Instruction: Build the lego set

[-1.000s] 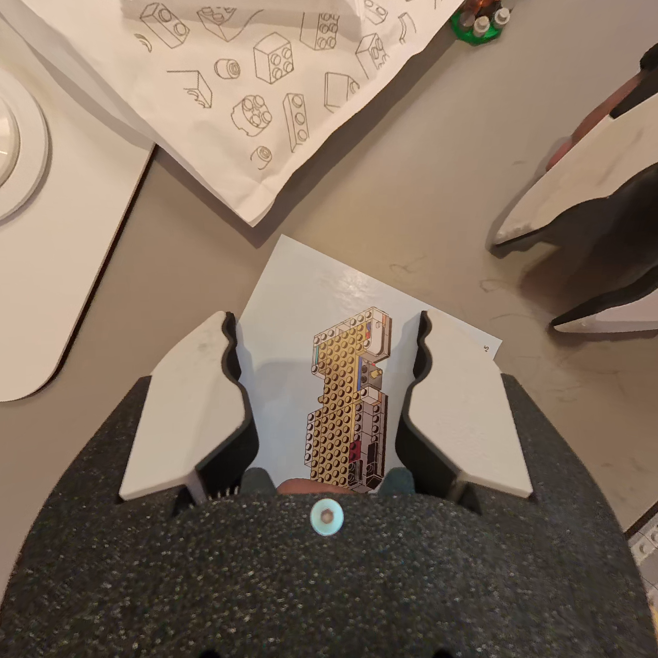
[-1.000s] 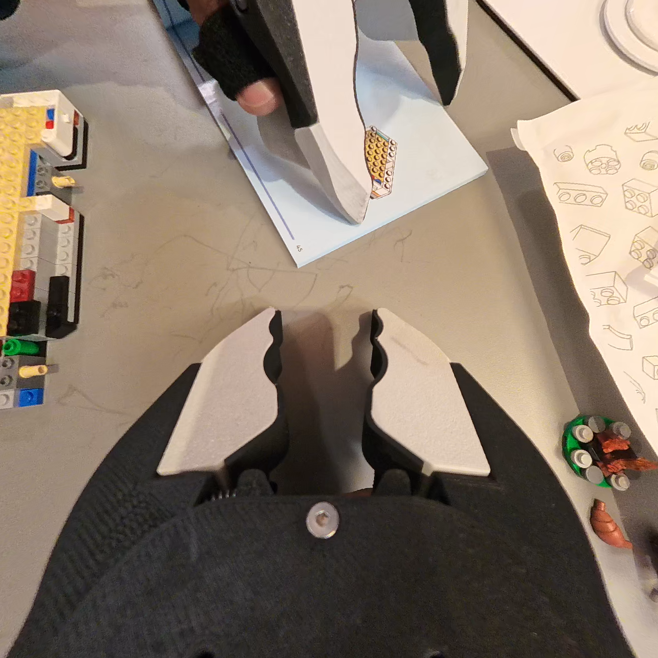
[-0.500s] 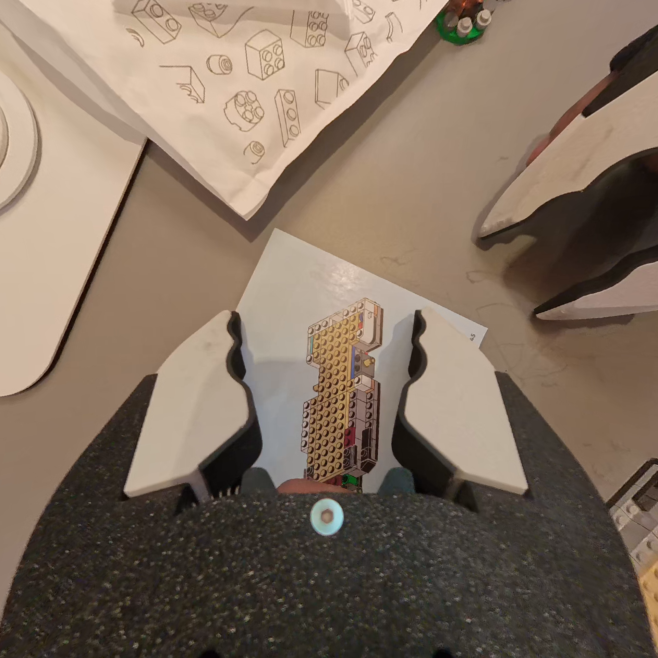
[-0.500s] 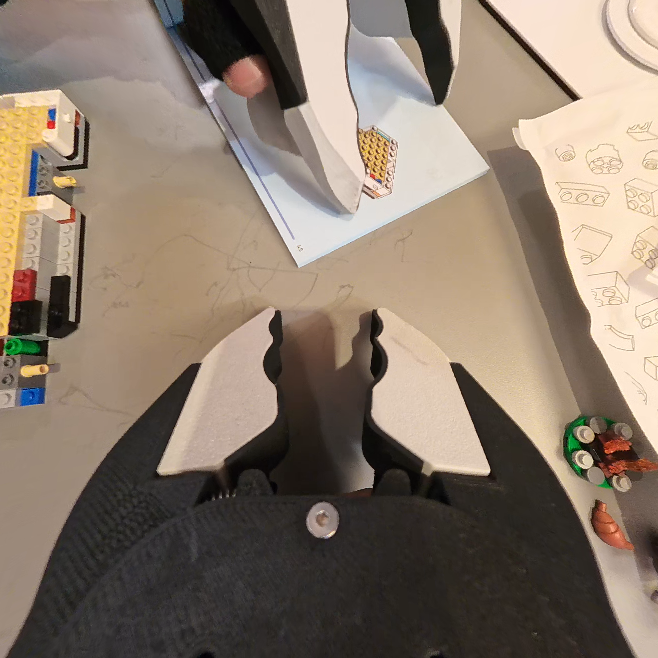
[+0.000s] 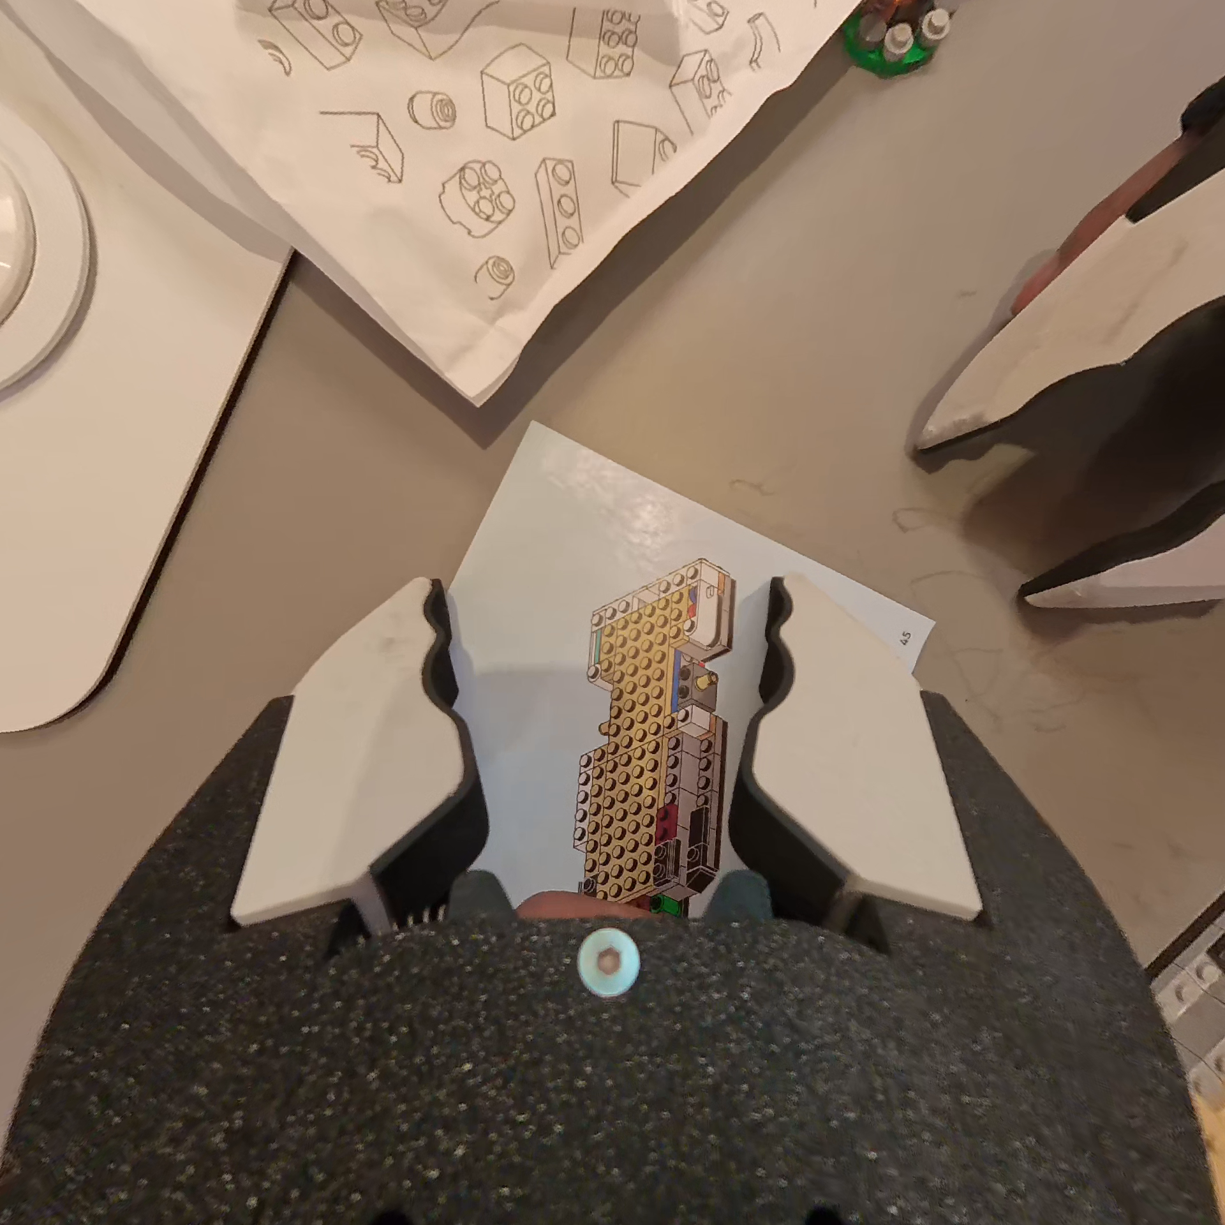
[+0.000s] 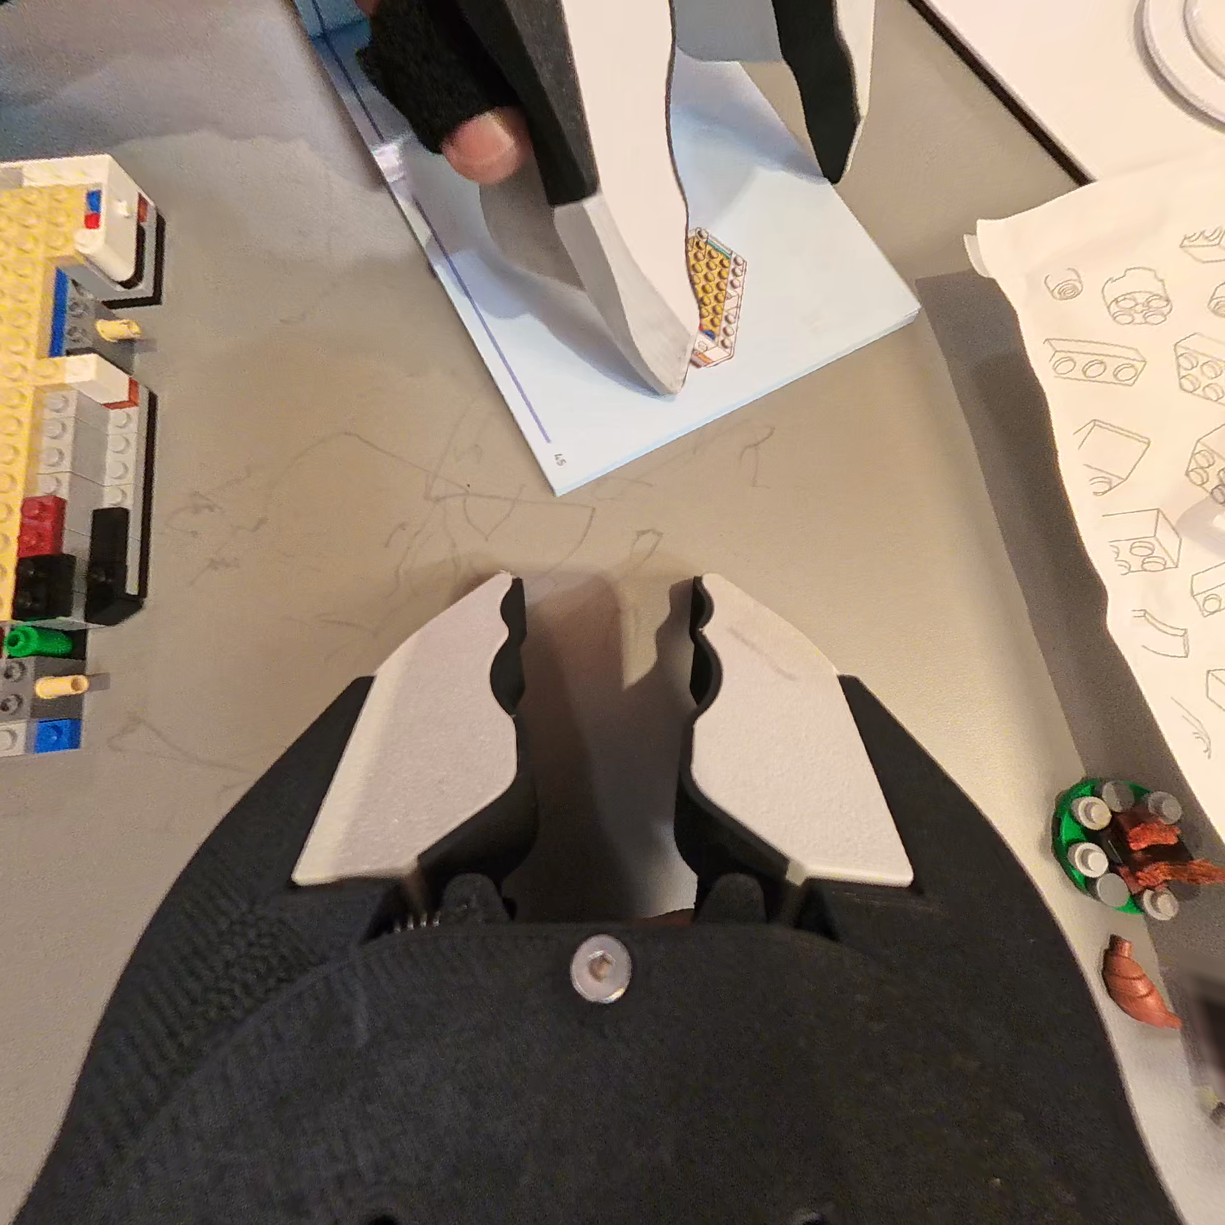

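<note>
while spread wide over the booklet (image 5: pixel 596 530), left gripper (image 5: pixel 606 590) grips nothing, its fingers (image 5: pixel 371 716) either side of the printed brick picture, page flat on the bench (image 5: pixel 762 331). right gripper (image 6: pixel 603 583) half open and bare, just short of the booklet's near corner, above scuffed bench. part-built brick model (image 6: pixel 59 431) well off to the left of the right fingers, untouched. green round piece (image 6: pixel 1113 855) and brown bit (image 6: pixel 1133 988) loose to their right, beside a printed paper bag (image 6: pixel 1127 398).
</note>
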Motion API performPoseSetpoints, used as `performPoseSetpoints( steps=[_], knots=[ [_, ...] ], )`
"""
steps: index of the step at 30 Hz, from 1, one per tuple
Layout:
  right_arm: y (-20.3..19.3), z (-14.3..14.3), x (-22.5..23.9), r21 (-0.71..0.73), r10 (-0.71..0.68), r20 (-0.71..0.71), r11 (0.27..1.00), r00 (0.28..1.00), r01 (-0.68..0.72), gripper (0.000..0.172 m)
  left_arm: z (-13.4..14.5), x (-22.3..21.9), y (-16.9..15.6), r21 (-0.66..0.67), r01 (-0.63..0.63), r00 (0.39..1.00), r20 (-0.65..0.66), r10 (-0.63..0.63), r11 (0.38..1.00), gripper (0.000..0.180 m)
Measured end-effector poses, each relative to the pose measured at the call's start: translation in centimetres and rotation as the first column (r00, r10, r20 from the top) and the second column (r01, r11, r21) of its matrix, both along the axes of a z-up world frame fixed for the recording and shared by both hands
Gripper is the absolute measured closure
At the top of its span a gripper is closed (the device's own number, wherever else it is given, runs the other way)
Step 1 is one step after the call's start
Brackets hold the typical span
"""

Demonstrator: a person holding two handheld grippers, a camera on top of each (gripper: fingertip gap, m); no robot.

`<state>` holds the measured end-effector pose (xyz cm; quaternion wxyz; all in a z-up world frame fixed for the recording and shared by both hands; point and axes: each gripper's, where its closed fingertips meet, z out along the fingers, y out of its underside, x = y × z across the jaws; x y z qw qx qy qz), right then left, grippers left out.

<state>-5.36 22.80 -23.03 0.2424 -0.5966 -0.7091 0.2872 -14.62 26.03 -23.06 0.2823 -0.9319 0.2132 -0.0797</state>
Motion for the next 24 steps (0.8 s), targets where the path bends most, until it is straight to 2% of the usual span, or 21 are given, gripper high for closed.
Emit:
performPoseSetpoints(
  steps=[9,16,20,24],
  knots=[
    [0.0,0.0,0.0,0.005,-0.004,-0.001,1.000,1.000,0.004,0.124,0.6,0.0,-0.3,0.000,0.011,1.000,0.011,-0.011,1.000,0.092],
    [1.4,0.9,-1.1,-0.049,-0.070,-0.054,0.997,0.996,0.068,0.125,0.9,-0.3,-0.5,0.003,0.011,1.000,0.010,-0.011,1.000,0.098],
    [2.8,1.6,-3.0,-0.012,-0.081,-0.103,0.997,0.991,0.080,0.125,1.2,-0.4,-0.6,0.008,0.014,1.000,0.013,-0.014,1.000,0.100],
    [2.9,2.1,-5.2,0.058,-0.010,-0.148,0.998,0.989,0.019,0.125,1.5,-0.6,-0.7,0.009,0.017,1.000,0.017,-0.017,1.000,0.102]
  ],
)
